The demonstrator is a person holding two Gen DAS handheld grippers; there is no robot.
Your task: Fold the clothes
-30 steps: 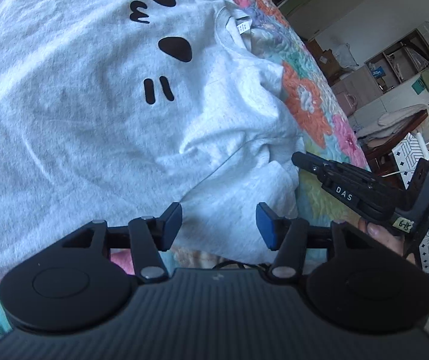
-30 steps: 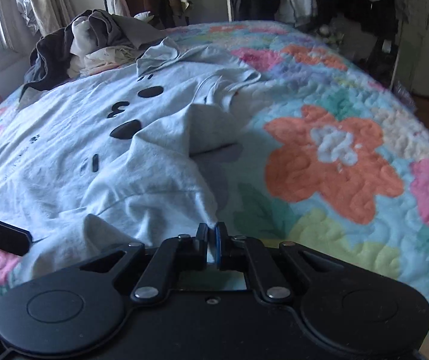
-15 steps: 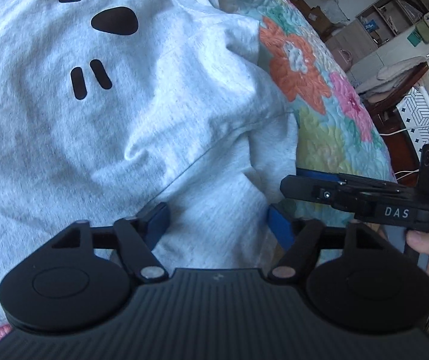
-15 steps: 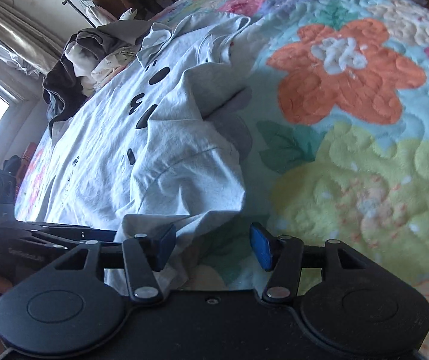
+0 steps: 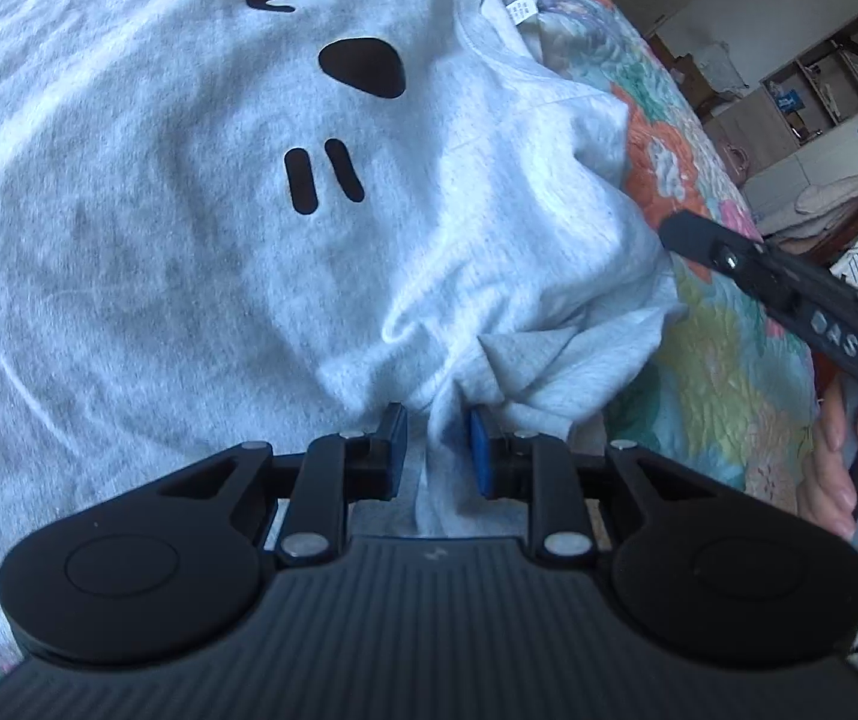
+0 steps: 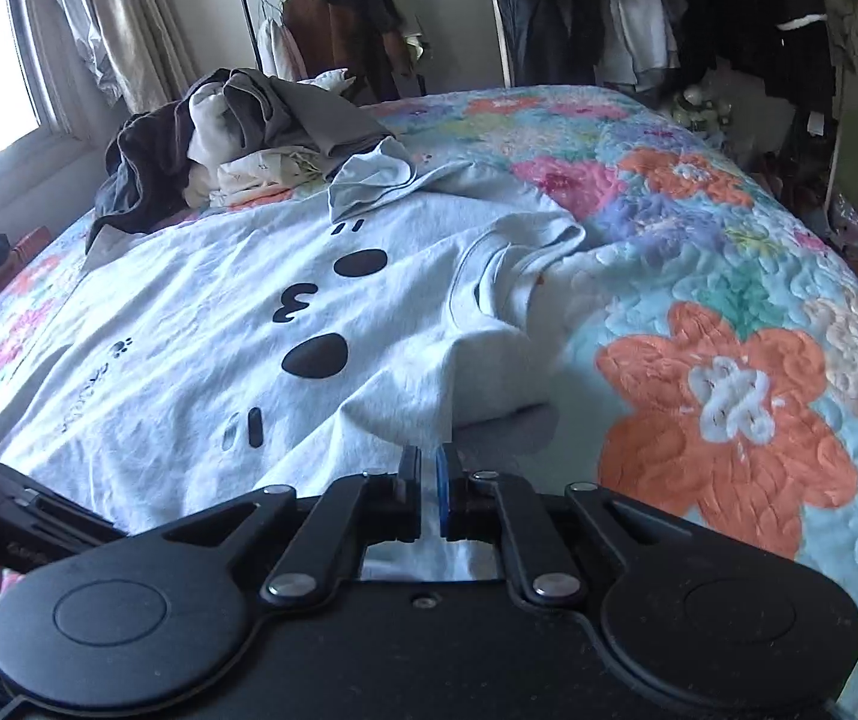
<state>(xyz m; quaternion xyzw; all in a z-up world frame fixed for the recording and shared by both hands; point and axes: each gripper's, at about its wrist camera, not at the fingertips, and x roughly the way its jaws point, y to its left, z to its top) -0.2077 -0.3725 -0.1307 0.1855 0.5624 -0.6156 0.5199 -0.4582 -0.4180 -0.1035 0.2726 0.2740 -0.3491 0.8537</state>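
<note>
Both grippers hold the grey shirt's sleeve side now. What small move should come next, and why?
Probably lift and carry the sleeve inward over the printed face. The left gripper and right gripper both pinch bunched fabric of the grey shirt, whose body lies spread on the quilt.

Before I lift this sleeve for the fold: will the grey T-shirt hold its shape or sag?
The grey T-shirt will likely sag; it already bunches where the left gripper and right gripper pinch it. It probably drags across the quilt, being spread wide.
</note>
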